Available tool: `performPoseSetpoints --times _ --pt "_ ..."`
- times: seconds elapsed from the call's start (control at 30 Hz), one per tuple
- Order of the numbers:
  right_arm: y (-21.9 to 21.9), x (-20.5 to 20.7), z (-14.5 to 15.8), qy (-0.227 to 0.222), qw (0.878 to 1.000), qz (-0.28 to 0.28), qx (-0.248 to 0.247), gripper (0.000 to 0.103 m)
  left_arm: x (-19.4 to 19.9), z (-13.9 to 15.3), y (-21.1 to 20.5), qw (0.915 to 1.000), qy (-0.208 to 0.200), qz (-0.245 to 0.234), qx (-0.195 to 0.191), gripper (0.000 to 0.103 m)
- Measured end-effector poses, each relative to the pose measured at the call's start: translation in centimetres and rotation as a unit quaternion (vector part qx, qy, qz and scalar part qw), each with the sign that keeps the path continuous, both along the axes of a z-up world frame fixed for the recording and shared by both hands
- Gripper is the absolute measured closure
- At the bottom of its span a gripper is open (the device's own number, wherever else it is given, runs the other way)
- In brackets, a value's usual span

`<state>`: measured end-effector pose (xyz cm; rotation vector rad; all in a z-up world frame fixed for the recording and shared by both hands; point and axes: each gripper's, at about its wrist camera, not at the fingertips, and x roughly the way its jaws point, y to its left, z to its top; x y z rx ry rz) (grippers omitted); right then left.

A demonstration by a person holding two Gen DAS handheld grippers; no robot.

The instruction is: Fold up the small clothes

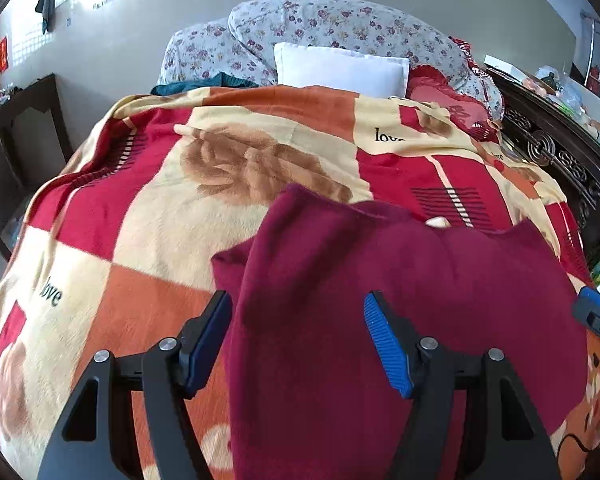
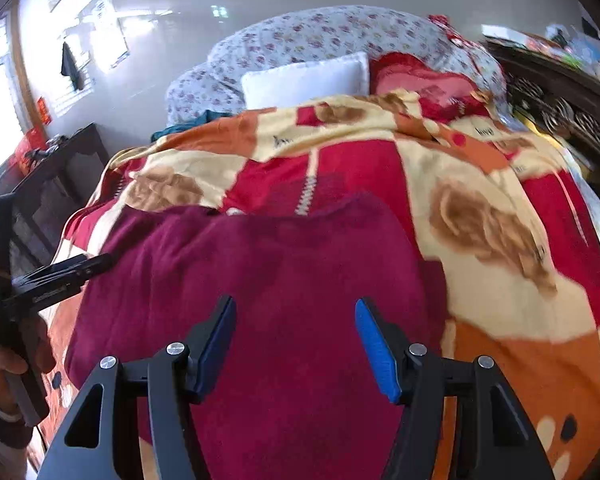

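A maroon knitted garment (image 1: 400, 292) lies folded and flat on the patterned blanket (image 1: 148, 216). My left gripper (image 1: 298, 338) hovers over the garment's left part, jaws open, with nothing pinched between its blue pads. In the right wrist view the same garment (image 2: 260, 272) fills the middle, and my right gripper (image 2: 296, 340) stands open above it, its pads apart and clear of the cloth. The left gripper (image 2: 80, 268) shows at the left edge there, held by a hand (image 2: 4, 360). The right gripper's blue tip (image 1: 596, 308) peeks in at the right edge of the left wrist view.
The bed carries a red, cream and orange blanket (image 2: 500, 240). Behind it lie a white pillow (image 1: 340, 68), a floral quilt (image 1: 340, 24) and a red cushion (image 1: 448, 96). A dark carved headboard (image 1: 560, 156) runs along the right; a dark wooden table (image 1: 16, 120) stands at the left.
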<state>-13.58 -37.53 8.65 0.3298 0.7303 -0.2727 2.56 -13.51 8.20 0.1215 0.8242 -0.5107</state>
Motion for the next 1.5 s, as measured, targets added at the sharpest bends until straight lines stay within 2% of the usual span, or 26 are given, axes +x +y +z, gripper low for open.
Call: performPoseSetpoints --times 0.23,0.33,0.43,0.53,0.67,0.77,0.9,0.97,1.03,1.07,1.27,1.5 --pt "-0.8 -1.2 -3.1 0.009 0.999 -0.033 0.024 0.032 -2.7 -1.5 0.7 1.0000 -0.002 0.002 0.008 0.033" --pt "-0.3 -0.8 -3.7 -0.001 1.000 -0.015 0.015 0.014 -2.9 -3.1 0.5 0.9998 0.010 0.004 0.015 0.032" --pt "1.0 -0.1 -4.2 0.005 1.000 -0.012 -0.021 0.008 -2.7 -4.1 0.6 0.9997 0.014 0.017 0.009 0.026" --pt "1.9 0.3 -4.0 0.017 0.998 -0.013 -0.054 0.007 -2.3 -5.0 1.1 0.9987 0.039 0.031 -0.012 0.025" --pt "1.5 -0.6 -2.9 -0.005 0.999 -0.017 -0.030 0.007 -2.7 -4.5 2.5 0.9980 0.038 0.039 -0.031 0.025" --pt "1.7 -0.9 -2.2 -0.018 0.999 -0.022 -0.034 0.007 -3.1 -3.9 4.2 0.9969 0.031 0.051 -0.051 0.025" --pt "1.4 0.3 -4.1 0.006 1.000 -0.013 -0.006 0.006 -2.7 -3.9 5.9 0.9930 0.043 0.072 -0.083 0.025" --pt "2.0 0.7 -4.4 0.006 1.000 -0.008 -0.023 0.000 -2.5 -4.3 6.0 0.9927 0.049 0.073 -0.083 0.025" --pt "2.8 1.4 -4.1 0.031 0.998 -0.009 -0.047 0.000 -2.3 -5.0 6.2 0.9921 0.056 0.072 -0.085 0.025" --pt "3.3 1.7 -3.7 0.037 0.998 -0.005 -0.053 0.000 -2.3 -5.2 6.3 0.9917 0.060 0.072 -0.088 0.025" --pt "5.1 3.3 -2.4 0.012 1.000 0.026 -0.011 0.000 -2.0 -6.0 6.9 0.9884 0.076 0.069 -0.112 0.025" --pt "8.9 8.0 -0.6 0.016 0.996 0.083 -0.022 0.000 -1.9 -6.5 7.6 0.9849 0.092 0.062 -0.133 0.023"
